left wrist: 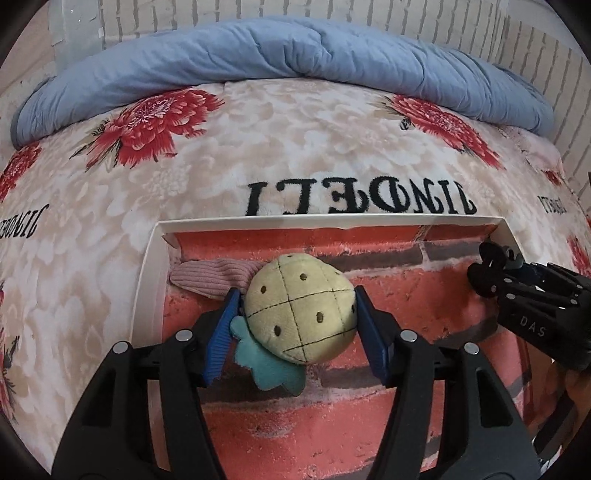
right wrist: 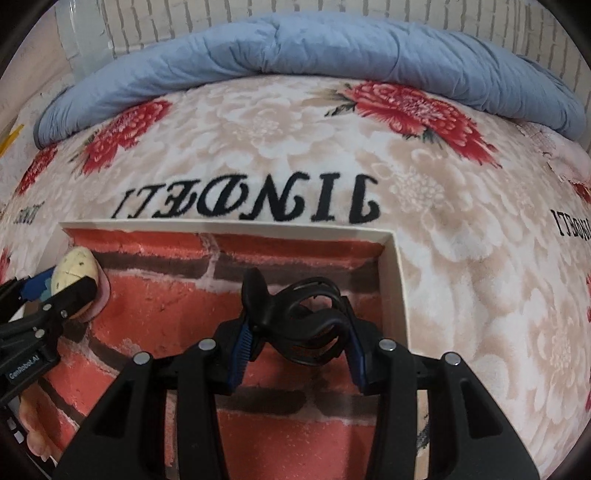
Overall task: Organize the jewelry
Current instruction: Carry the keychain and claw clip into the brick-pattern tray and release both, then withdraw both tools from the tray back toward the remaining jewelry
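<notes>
My left gripper (left wrist: 297,325) is shut on a plush pineapple hair tie (left wrist: 299,314), beige with a teal leaf and a pink scrunchie band (left wrist: 210,277). It is held over the left part of the white box (left wrist: 147,288) lined with brick-pattern paper. My right gripper (right wrist: 299,343) is shut on a black hair claw clip (right wrist: 295,317) over the right part of the same box (right wrist: 400,280). The right gripper also shows in the left wrist view (left wrist: 495,273). The left gripper with the pineapple shows in the right wrist view (right wrist: 74,273).
The box lies on a beige blanket with red flowers (left wrist: 258,155) and black lettering. A folded blue quilt (left wrist: 288,62) lies along the far side. A white brick-pattern wall (right wrist: 295,11) stands behind.
</notes>
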